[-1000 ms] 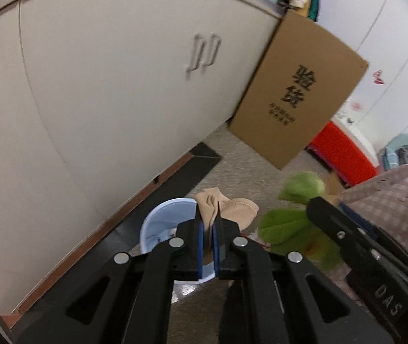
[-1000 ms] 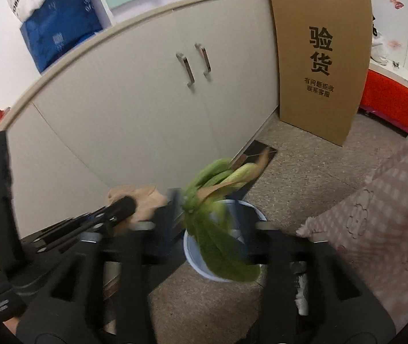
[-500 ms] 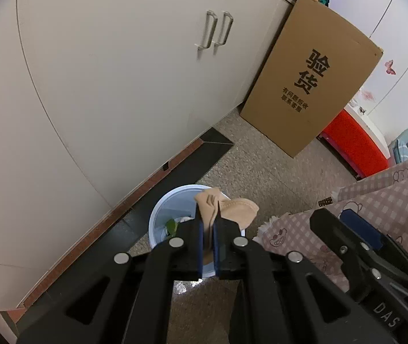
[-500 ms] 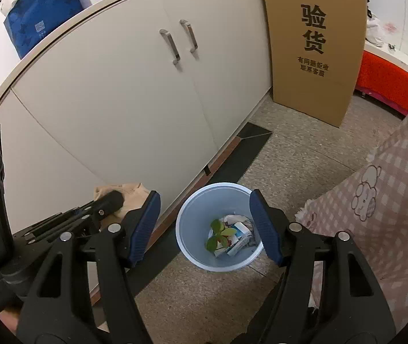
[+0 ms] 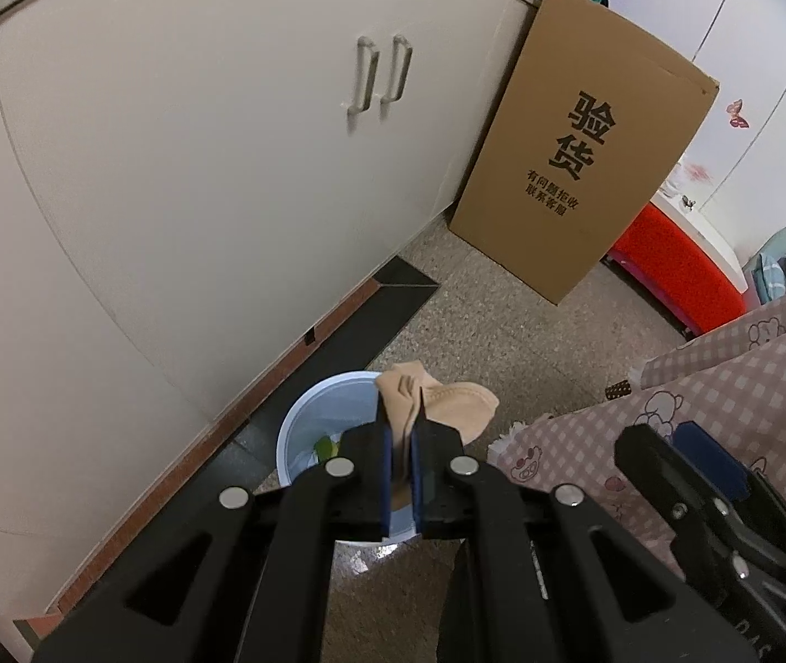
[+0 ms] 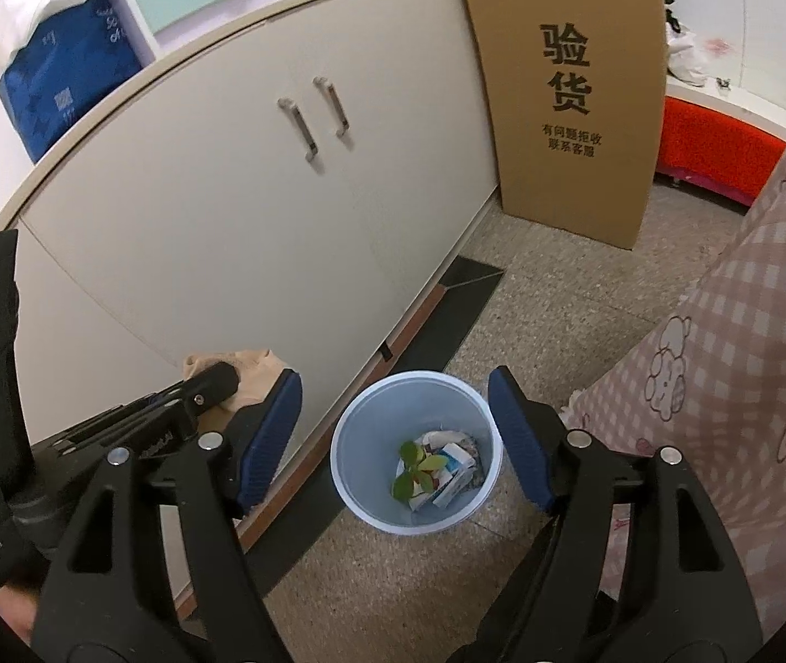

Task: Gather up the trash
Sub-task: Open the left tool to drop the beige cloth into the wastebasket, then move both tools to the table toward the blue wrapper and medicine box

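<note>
Left gripper (image 5: 399, 445), lower centre, clamped on sock (image 5: 437, 400): light, limp, held mid-fold over bin (image 6: 416, 450). Right gripper (image 6: 396, 442) just widened, empty.

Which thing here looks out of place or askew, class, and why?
The tall cardboard box leans tilted against the cabinet rather than standing square. Otherwise nothing is spilled: the trash lies inside the blue bin.

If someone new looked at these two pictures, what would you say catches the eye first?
Probably the tall cardboard box with bold black characters, leaning against the white cabinet. Next, the pale blue bin on the floor below, holding green leaves and small cartons, framed by the open fingers of the right gripper. In the left wrist view, the left gripper is shut on a beige sock over the bin's rim.
</note>
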`<state>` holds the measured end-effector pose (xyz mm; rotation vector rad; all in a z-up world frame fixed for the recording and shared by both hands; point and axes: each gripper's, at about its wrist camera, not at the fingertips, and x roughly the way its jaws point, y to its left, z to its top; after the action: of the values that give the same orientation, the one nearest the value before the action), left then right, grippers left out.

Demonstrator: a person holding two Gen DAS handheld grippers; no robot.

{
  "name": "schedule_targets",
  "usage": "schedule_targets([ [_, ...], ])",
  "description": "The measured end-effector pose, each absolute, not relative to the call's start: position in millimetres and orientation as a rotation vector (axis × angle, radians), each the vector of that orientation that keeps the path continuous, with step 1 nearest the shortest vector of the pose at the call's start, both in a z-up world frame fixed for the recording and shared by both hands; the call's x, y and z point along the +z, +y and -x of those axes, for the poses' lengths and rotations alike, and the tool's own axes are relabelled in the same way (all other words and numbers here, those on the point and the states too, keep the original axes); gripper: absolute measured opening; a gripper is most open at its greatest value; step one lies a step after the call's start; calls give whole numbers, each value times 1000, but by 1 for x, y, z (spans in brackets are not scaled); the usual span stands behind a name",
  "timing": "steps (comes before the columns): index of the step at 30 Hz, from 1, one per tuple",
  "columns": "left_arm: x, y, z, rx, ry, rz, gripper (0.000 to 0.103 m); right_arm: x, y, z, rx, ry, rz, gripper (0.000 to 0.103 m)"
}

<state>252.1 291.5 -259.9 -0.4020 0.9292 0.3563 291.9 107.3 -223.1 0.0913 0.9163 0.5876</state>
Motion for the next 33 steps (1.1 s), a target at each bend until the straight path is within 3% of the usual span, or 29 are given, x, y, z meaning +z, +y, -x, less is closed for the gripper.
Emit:
schedule_targets([
  [6,-252,287,-259,367,918,366,9,-218,92,-296,567,895,-139,71],
  [8,-252,288,-260,373,923,370,31,-217,89,-297,560,895,-144,71],
  [9,-253,289,-262,378,929,372,54,-217,88,-297,559,896,-144,71],
  [10,-252,289,-261,386,924,370,63,-217,87,-296,559,896,-144,71],
  [23,-225,274,-241,383,883,340,69,-199,73,-280,556,880,-150,71],
  [33,-170,246,-212,337,782,351,73,-142,42,-251,566,770,-179,72],
])
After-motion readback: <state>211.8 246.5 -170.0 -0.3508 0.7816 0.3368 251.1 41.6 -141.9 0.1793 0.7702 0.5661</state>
